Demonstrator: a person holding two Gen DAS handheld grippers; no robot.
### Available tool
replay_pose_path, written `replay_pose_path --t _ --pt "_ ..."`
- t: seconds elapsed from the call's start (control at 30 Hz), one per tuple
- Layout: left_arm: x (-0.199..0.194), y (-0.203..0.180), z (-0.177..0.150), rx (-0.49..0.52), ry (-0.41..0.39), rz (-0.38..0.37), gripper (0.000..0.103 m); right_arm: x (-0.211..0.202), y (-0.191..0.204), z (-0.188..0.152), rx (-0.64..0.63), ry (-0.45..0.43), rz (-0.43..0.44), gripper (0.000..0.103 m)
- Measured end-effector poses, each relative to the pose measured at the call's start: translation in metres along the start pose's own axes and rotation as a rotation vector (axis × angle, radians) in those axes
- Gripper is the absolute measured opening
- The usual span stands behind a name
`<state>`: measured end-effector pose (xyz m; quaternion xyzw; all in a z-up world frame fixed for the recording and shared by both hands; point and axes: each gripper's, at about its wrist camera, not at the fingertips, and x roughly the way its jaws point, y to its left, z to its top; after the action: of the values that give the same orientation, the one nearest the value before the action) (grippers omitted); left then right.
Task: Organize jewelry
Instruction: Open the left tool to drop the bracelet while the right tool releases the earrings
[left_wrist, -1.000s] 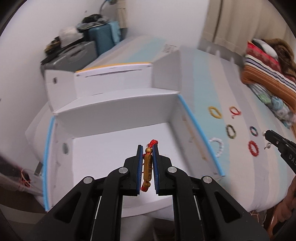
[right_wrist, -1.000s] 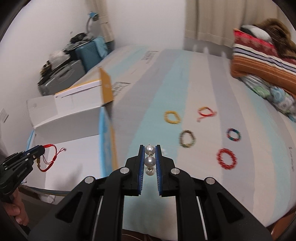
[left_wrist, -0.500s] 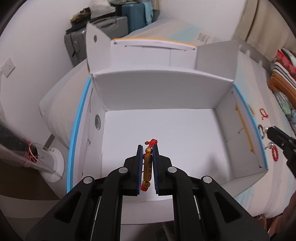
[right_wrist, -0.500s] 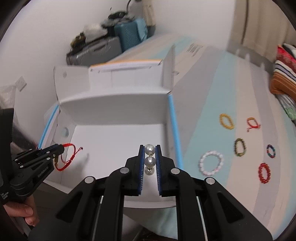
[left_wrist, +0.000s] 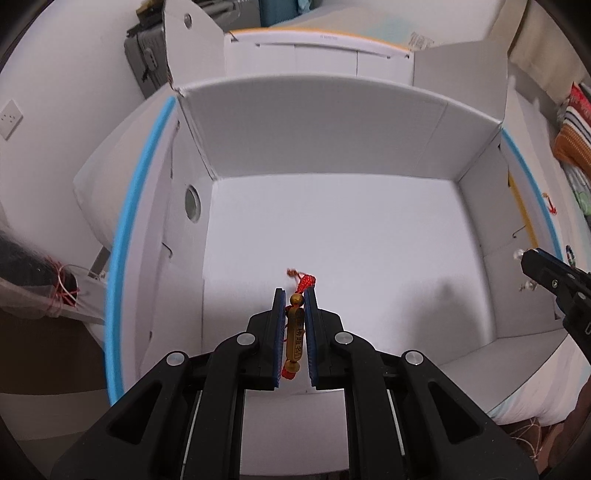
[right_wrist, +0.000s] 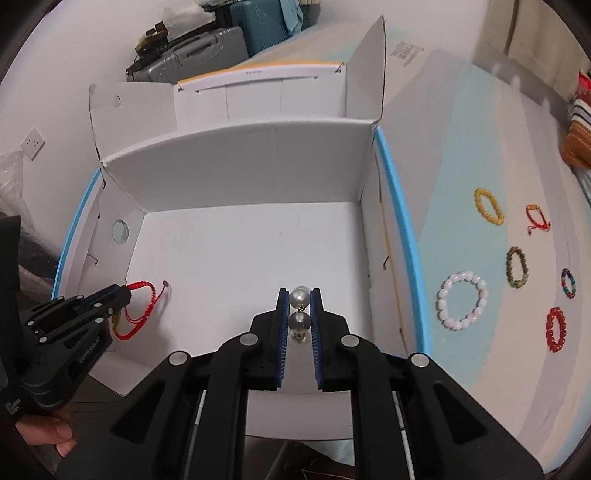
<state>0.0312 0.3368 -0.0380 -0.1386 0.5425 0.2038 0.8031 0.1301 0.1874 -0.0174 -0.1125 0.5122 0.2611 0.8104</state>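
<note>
Above the open white cardboard box (left_wrist: 332, 147), the left gripper (left_wrist: 294, 328) clamps a red-cord bracelet (left_wrist: 295, 332) while the right gripper (right_wrist: 299, 314), at its 3 o'clock, clamps pearl earrings (right_wrist: 299, 310).

Red cord bracelet (left_wrist: 295, 325) with gold tube and pearl strand (right_wrist: 299, 308), both above white box (right_wrist: 240, 166).

Both wrist views look steeply down — sharing the white box (left_wrist: 332, 229).
</note>
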Motion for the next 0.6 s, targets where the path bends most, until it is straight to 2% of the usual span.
replay_pose_path --t 0.43,0.47,0.5,0.53,0.6 --pt "0.012 -0.002 0.002 0.014 0.017 -0.006 0.012 0.008 0.0 0.003 0.008 0.038 0.041 0.013" --pt "0.012 -0.002 0.002 0.012 0.018 -0.002 0.012 0.007 0.0 0.004 0.009 0.036 0.041 0.021" --pt "0.012 -0.002 0.002 0.01 0.019 0.005 0.013 0.007 0.0 0.004 0.012 0.034 0.044 0.036" --pt "0.011 -0.002 0.001 0.011 0.018 0.004 0.015 0.005 -0.001 0.004 0.017 0.026 0.047 0.043" --pt "0.009 -0.002 0.0 0.009 0.002 0.015 0.034 0.0 -0.002 0.004 0.024 -0.004 0.051 0.057"
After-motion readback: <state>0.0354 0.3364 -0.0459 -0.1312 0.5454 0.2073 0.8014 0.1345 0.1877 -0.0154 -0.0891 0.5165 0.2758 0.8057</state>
